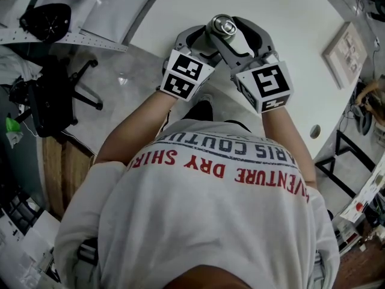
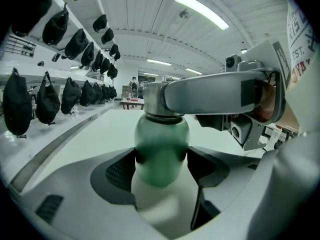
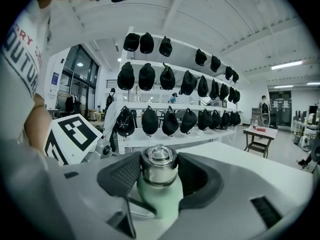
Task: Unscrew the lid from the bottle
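A pale green bottle (image 2: 161,154) with a silver metal lid (image 3: 159,165) stands upright over the white table (image 1: 283,11). In the left gripper view my left gripper (image 2: 161,166) is shut on the green body, with both pads pressed against its sides. My right gripper (image 3: 159,174) reaches in higher up, and its ribbed pads sit against both sides of the lid. From the head view only the lid (image 1: 224,26) shows, ringed by both grippers' jaws. The bottle's base is hidden in every view.
A framed picture (image 1: 346,53) and a small round object (image 1: 314,131) lie on the table at the right. A black office chair (image 1: 60,95) stands on the floor at the left. Shelves hung with black caps (image 3: 165,119) line the far wall.
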`<state>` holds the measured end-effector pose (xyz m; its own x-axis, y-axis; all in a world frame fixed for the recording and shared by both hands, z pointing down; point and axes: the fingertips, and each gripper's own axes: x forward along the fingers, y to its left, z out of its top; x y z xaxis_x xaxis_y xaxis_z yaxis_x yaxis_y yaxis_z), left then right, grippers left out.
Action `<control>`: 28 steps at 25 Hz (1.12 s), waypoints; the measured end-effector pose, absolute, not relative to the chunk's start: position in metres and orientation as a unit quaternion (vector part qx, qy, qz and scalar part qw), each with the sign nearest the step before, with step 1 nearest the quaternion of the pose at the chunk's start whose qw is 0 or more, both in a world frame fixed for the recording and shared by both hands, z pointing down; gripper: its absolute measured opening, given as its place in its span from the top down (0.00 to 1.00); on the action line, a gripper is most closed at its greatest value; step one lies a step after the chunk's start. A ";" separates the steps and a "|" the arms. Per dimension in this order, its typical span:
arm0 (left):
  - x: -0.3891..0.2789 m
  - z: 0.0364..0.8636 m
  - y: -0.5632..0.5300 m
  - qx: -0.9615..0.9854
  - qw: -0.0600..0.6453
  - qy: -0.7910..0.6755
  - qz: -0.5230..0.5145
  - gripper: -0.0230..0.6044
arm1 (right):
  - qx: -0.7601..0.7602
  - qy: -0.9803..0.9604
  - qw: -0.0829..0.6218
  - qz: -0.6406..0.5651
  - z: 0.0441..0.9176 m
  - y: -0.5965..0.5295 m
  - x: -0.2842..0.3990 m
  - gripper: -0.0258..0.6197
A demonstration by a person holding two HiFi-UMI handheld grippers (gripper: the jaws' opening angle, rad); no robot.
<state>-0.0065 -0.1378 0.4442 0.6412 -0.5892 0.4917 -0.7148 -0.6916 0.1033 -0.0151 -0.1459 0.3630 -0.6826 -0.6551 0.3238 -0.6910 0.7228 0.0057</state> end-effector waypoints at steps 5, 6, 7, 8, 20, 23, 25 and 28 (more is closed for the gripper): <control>-0.007 0.444 -0.138 0.901 0.138 -0.349 0.218 0.43 | 0.355 -0.919 0.162 0.052 0.363 -0.145 -0.015 0.60; -0.006 0.444 -0.137 0.903 0.136 -0.343 0.219 0.43 | 0.350 -0.921 0.163 0.052 0.363 -0.144 -0.014 0.60; -0.006 0.444 -0.137 0.906 0.134 -0.337 0.221 0.43 | 0.345 -0.923 0.164 0.053 0.363 -0.144 -0.014 0.60; -0.006 0.443 -0.137 0.908 0.132 -0.329 0.221 0.43 | 0.340 -0.924 0.165 0.055 0.363 -0.144 -0.014 0.60; -0.010 0.444 -0.140 0.942 0.104 -0.203 0.247 0.43 | 0.245 -0.952 0.176 0.039 0.361 -0.145 -0.020 0.60; -0.010 0.445 -0.140 0.947 0.099 -0.168 0.257 0.43 | 0.217 -0.958 0.181 0.037 0.360 -0.145 -0.021 0.60; -0.010 0.445 -0.141 0.950 0.092 -0.146 0.262 0.43 | 0.200 -0.961 0.187 0.030 0.360 -0.145 -0.022 0.60; -0.010 0.445 -0.140 0.952 0.083 -0.115 0.271 0.43 | 0.180 -0.965 0.187 0.021 0.359 -0.144 -0.022 0.60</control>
